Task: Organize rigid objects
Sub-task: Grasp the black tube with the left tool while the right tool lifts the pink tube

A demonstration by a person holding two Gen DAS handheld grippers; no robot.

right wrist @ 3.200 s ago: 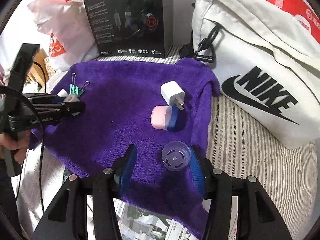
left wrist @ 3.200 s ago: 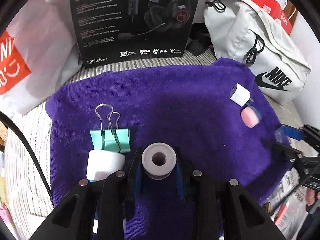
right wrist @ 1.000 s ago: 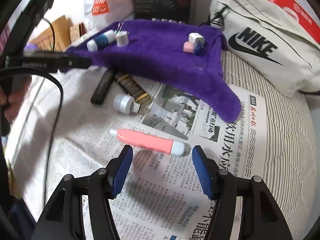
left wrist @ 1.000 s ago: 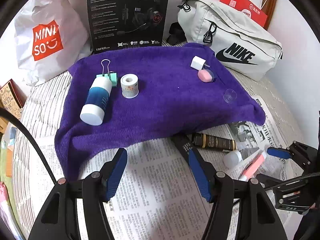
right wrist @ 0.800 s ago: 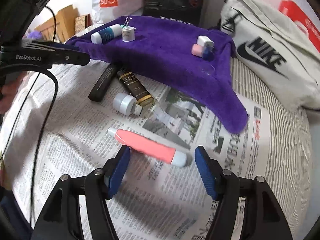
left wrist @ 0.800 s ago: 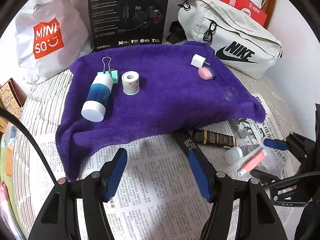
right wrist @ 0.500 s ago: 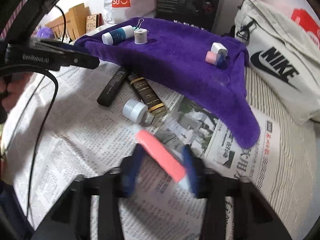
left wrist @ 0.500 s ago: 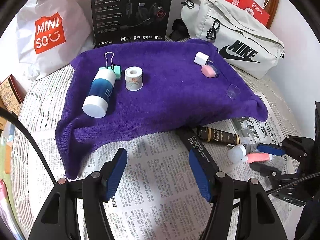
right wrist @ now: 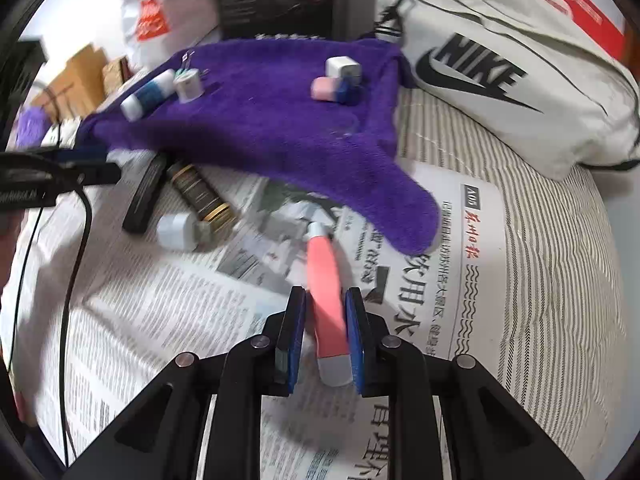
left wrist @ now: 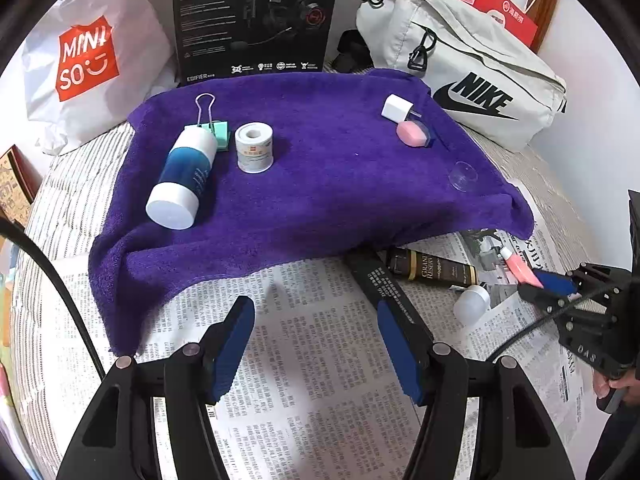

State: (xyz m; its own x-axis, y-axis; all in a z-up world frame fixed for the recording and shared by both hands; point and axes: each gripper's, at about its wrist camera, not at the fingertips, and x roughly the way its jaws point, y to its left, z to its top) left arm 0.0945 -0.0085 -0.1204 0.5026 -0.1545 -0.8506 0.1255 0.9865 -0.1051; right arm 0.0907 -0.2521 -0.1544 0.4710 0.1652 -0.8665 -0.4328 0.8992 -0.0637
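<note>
My right gripper (right wrist: 325, 312) is shut on a pink tube (right wrist: 325, 276) with a white cap and holds it just above the newspaper; it also shows in the left wrist view (left wrist: 520, 266). My left gripper (left wrist: 316, 332) is open and empty over the newspaper. On the purple towel (left wrist: 320, 184) lie a blue and white bottle (left wrist: 182, 176), a green binder clip (left wrist: 212, 128), a white tape roll (left wrist: 254, 148), a white charger (left wrist: 396, 108), a pink case (left wrist: 412, 134) and a clear cap (left wrist: 463, 176).
On the newspaper (left wrist: 304, 360) lie a black bar (left wrist: 384, 280), a dark gold-banded tube (left wrist: 432, 270) and a small white-capped bottle (left wrist: 472, 304). A Nike bag (left wrist: 460, 64), a headset box (left wrist: 256, 16) and a Miniso bag (left wrist: 84, 64) stand behind the towel.
My right gripper has shut on the pink tube and turned it end-on, lifting it off the newspaper. My left gripper has stayed open over the newspaper.
</note>
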